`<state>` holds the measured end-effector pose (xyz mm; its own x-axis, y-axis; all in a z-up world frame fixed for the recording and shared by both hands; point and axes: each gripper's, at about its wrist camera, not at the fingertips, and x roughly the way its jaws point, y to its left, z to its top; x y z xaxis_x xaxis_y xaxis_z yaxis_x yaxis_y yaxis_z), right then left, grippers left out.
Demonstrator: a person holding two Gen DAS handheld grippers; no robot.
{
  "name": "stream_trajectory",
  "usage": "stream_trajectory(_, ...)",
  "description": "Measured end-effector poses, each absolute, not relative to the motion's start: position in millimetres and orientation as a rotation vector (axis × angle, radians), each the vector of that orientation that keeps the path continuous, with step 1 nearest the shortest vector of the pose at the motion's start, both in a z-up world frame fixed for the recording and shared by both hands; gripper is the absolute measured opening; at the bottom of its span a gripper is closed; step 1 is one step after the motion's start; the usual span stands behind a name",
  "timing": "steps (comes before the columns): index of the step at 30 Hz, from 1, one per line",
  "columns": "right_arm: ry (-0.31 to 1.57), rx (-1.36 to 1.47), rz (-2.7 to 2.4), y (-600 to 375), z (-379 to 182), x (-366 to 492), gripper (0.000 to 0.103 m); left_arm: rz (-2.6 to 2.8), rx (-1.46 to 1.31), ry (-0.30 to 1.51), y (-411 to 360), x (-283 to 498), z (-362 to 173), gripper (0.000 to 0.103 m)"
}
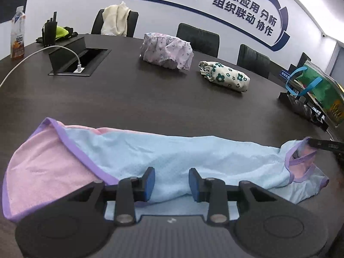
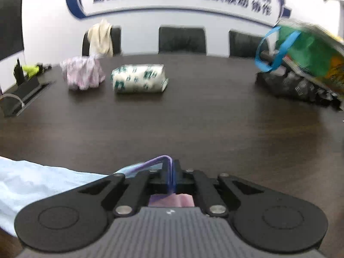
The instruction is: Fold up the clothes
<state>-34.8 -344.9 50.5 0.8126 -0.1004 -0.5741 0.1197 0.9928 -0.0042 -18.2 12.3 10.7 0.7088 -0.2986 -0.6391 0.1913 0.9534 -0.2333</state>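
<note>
A light blue and pink garment with purple trim [image 1: 172, 157] lies stretched across the dark table. My left gripper [image 1: 171, 183] is open, its blue-padded fingers [image 1: 150, 182] just above the garment's near edge. My right gripper [image 2: 172, 177] is shut on the garment's purple-trimmed end [image 2: 159, 161]; its tip shows at the right in the left wrist view [image 1: 322, 145]. The blue cloth [image 2: 32, 182] trails off to the left in the right wrist view.
A floral lilac bundle [image 1: 166, 50] and a folded white garment with green flowers [image 1: 224, 75] lie farther back. A cable box with a white cable [image 1: 79, 58], a bottle [image 1: 18, 34], a green bag [image 1: 318, 90] and chairs [image 1: 197, 37] surround the table [image 1: 150, 99].
</note>
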Motion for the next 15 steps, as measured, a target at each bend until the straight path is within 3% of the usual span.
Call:
stream_trajectory(11,0.620,-0.018,-0.205,-339,17,-92,0.004,-0.271,-0.115,0.726,9,-19,11,0.033)
stream_trajectory(13,0.615,-0.013,-0.167,-337,26,-95,0.009,-0.280,-0.163,0.736,17,-19,14,0.033)
stream_trajectory(15,0.562,0.016,-0.123,-336,42,-102,0.023,-0.291,-0.237,0.724,35,-21,21,0.033)
